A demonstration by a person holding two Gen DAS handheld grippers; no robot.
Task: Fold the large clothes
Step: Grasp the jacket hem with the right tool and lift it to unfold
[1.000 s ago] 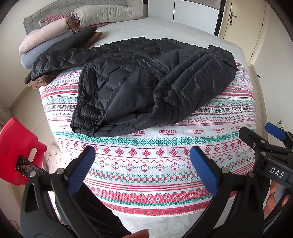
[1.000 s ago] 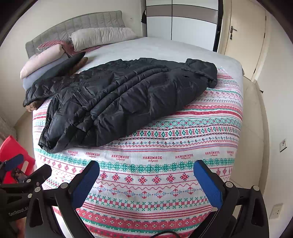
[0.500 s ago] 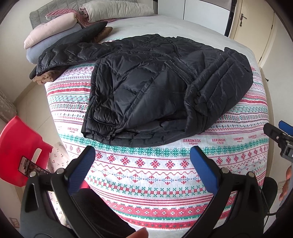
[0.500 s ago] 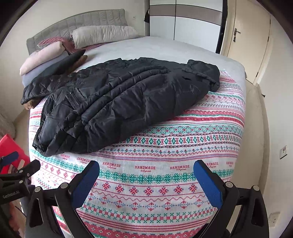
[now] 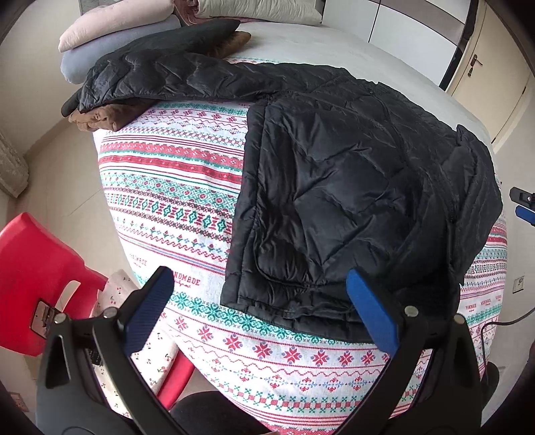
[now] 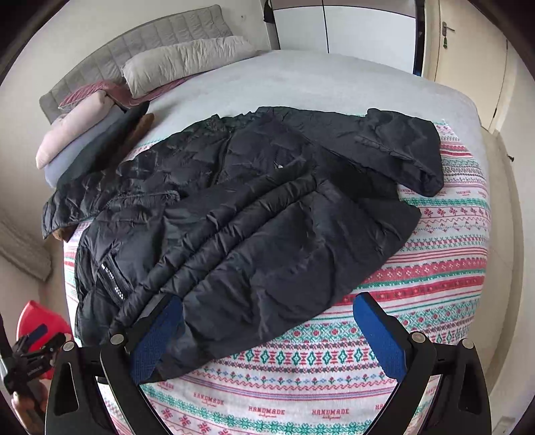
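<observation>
- Left wrist view: the left tongs [image 5: 259, 301] hang spread wide, pinching nothing, above the near hem of the black puffer jacket [image 5: 351, 187]. The jacket lies on the patterned blanket [image 5: 174, 187] covering the bed; its body runs from the hem away toward the far right, and one sleeve [image 5: 160, 80] stretches left onto a brown folded garment [image 5: 103, 117]. The frame edge crops the pillows [image 5: 117, 26]. A red chair [image 5: 33, 267] stands beside the bed.
- Right wrist view: the right tongs [image 6: 267, 321] are spread, their left pad at the jacket's [image 6: 250, 217] near edge; contact is unclear. The long axis runs diagonally, hood [image 6: 404, 150] far right. Only a tip of the left tongs [image 6: 33, 348] shows.
</observation>
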